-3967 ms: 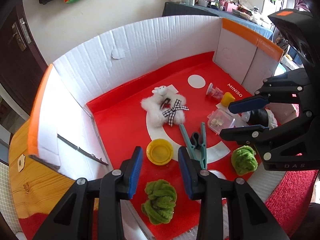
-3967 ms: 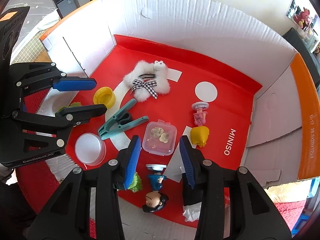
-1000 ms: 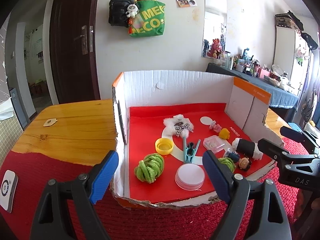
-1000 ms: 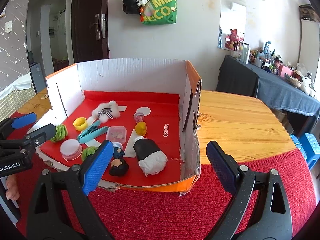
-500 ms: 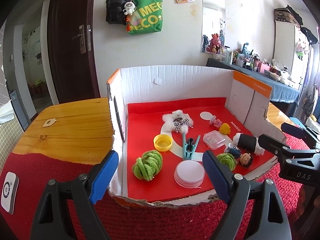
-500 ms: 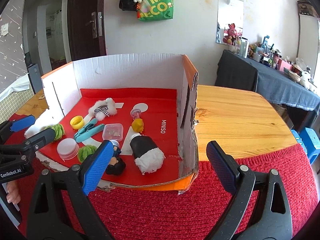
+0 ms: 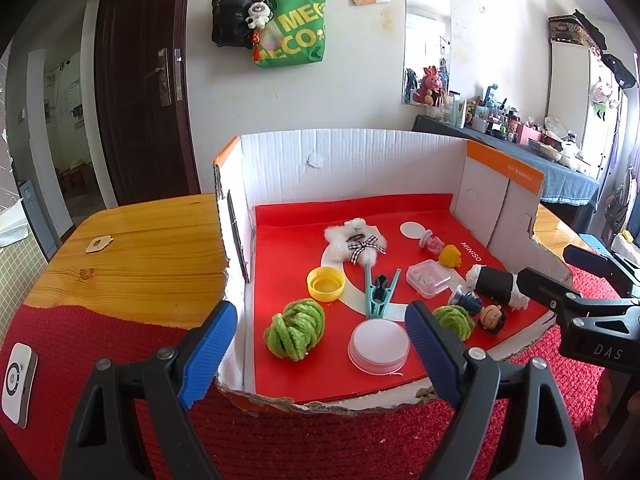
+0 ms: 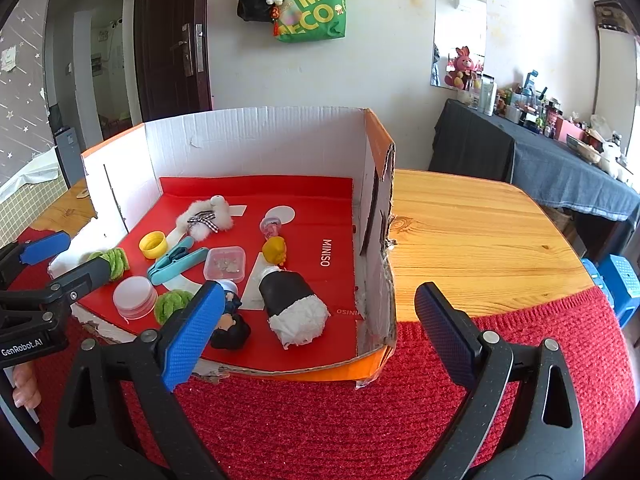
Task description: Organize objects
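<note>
A cardboard box (image 7: 352,160) with white walls and a red floor lies open toward me. In it are two green yarn balls (image 7: 295,334), a yellow cap (image 7: 325,283), a teal clip (image 7: 380,292), a white lid (image 7: 379,345), a clear case (image 7: 428,279), a fluffy white toy (image 7: 356,242), a black-and-white roll (image 8: 292,300) and small figures (image 7: 478,308). My left gripper (image 7: 320,320) hangs open and empty before the box's front left. My right gripper (image 8: 320,292) is open and empty at the front right corner.
The box sits on a wooden table (image 8: 472,236) partly covered by a red knitted mat (image 8: 320,420). A small white device (image 7: 16,380) lies on the mat at the far left. A dark door and a wall with hanging bags stand behind.
Since four seconds ago both grippers have drawn back out of the box and their jaws stand wider. Over the last second the view has hardly shifted.
</note>
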Available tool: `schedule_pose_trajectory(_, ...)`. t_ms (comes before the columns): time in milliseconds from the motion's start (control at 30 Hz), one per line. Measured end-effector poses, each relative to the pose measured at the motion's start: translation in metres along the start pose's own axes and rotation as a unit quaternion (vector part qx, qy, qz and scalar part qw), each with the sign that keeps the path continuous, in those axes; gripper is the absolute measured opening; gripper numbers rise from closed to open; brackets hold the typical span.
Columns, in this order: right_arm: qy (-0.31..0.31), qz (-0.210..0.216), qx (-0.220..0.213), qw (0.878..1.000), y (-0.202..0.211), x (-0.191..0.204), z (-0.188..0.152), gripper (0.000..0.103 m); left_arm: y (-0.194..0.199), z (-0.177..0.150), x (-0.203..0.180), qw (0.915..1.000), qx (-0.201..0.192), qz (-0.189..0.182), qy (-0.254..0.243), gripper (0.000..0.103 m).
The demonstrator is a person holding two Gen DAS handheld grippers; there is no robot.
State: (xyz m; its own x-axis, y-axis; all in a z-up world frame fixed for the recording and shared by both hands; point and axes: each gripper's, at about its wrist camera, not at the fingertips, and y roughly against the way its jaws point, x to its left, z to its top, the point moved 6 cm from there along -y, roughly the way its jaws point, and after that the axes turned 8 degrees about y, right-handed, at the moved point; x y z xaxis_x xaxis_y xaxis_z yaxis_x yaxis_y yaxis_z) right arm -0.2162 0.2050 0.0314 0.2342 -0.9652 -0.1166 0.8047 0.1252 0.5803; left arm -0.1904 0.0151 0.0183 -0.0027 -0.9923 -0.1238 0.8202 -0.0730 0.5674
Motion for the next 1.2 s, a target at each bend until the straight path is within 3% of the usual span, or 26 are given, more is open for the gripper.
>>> schedule_pose_trajectory(1033, 0.003, -0.003, 0.0, 1.0, 0.002, 0.0, -0.001, 0.098, 0.001, 0.0, 0.0, 1.0, 0.0, -0.001, 0.0, 0.088)
schedule_pose_trajectory(1200, 0.004, -0.013, -0.016, 1.0, 0.011, -0.003, 0.001, 0.098, 0.005, 0.002, 0.0, 0.9999, -0.01, -0.001, 0.0, 0.088)
